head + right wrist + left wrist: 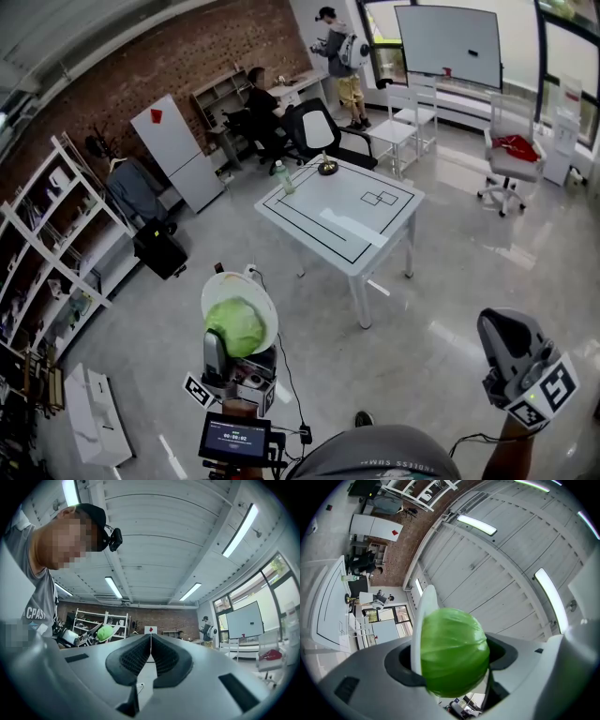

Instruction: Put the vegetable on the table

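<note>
A round green cabbage (236, 325) sits against a white plate (217, 287). Both are held up in my left gripper (236, 361) at the lower left of the head view. In the left gripper view the cabbage (452, 658) fills the gap between the grey jaws, with the plate's edge (423, 620) pressed beside it. The white table (375, 234) with black line markings stands some way ahead, across the floor. My right gripper (506, 345) is raised at the lower right, its ribbed pads (136, 657) closed together on nothing.
On the table's far end stand a green bottle (285, 178) and a small dark dish (326, 169). Office chairs (511, 155), a whiteboard (448, 42) and two people are beyond it. Shelving (56, 253) lines the left wall, with a black bag (159, 251) nearby.
</note>
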{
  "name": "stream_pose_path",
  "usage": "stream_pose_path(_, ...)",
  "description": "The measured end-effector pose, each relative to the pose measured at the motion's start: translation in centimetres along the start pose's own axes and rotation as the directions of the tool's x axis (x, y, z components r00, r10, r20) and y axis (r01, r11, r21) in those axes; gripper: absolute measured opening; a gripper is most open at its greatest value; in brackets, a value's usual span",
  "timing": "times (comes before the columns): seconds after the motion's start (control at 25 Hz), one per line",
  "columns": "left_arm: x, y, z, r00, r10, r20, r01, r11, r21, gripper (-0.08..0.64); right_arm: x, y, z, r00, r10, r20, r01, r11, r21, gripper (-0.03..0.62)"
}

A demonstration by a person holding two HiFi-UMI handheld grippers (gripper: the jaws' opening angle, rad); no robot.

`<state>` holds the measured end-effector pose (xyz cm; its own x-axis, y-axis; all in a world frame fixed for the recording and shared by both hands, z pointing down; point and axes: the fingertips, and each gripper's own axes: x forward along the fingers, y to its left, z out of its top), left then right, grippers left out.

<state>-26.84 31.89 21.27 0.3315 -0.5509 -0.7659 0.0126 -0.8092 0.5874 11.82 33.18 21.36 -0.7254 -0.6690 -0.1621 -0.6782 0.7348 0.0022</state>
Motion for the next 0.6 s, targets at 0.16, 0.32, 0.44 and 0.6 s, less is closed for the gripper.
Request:
stream_pose_path(0.16, 1.2, 2.4, 1.7, 1.0, -0.006, -0.013, 0.006, 1.0, -0.002, 0.351, 2.7, -0.8, -0.2, 1.0, -0.002, 0.009, 0.002, 1.0, -0.012, 0.008)
stream_pose_path(0.32, 2.5, 4.1, 2.5, 1.0, -0.008, -0.02, 0.008, 1.0, -0.004, 0.351, 4.4, -2.0, -0.5, 1.0, 0.004, 0.007, -0.004, 1.0, -0.01, 0.008)
stream_pose_path(0.44, 4.6, 4.6, 2.7, 1.0, -0.028, -0.003, 0.028, 1.0, -0.006, 0.351, 5.4, -3.7, -0.5, 1.0, 0.007, 0.003, -0.007, 1.0, -0.005, 0.008)
stream_pose_path(0.6, 5.6, 7.6, 1.8, 0.999, 0.016, -0.029, -0.015, 1.0, 0.02, 0.351, 6.7, -6.8, -1.0, 1.0, 0.031, -0.001, -0.031, 0.999, 0.01, 0.008)
